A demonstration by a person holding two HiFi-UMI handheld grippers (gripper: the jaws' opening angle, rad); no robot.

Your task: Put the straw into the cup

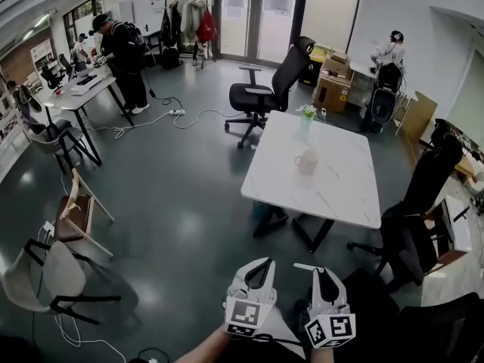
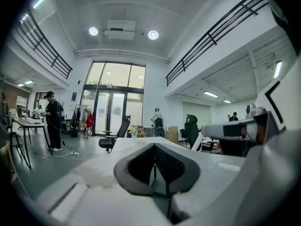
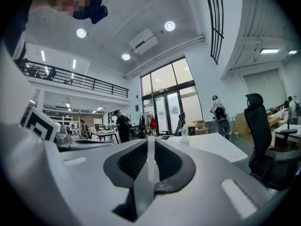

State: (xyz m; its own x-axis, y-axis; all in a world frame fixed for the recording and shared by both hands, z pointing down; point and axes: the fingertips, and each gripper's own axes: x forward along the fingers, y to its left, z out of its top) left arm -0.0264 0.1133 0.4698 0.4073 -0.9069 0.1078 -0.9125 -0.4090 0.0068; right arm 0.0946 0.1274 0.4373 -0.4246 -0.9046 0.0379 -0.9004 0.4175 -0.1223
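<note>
A cream cup (image 1: 306, 161) stands near the middle of the white table (image 1: 340, 195), some way ahead of both grippers. A pale vase with flowers (image 1: 306, 119) stands behind it. My right gripper (image 1: 321, 271) is shut on a thin white straw (image 1: 306, 266), which stands upright between the pads in the right gripper view (image 3: 150, 158). My left gripper (image 1: 265, 265) is held beside it, shut with nothing in it; in the left gripper view its pads (image 2: 162, 166) meet along a thin line. Both point level toward the table.
A black office chair (image 1: 265, 89) stands at the table's far end and another (image 1: 423, 191) at its right side. Wooden chairs (image 1: 76, 214) stand on the grey floor at left. A person (image 1: 121, 55) stands by a desk far left. Cables (image 1: 174, 116) lie on the floor.
</note>
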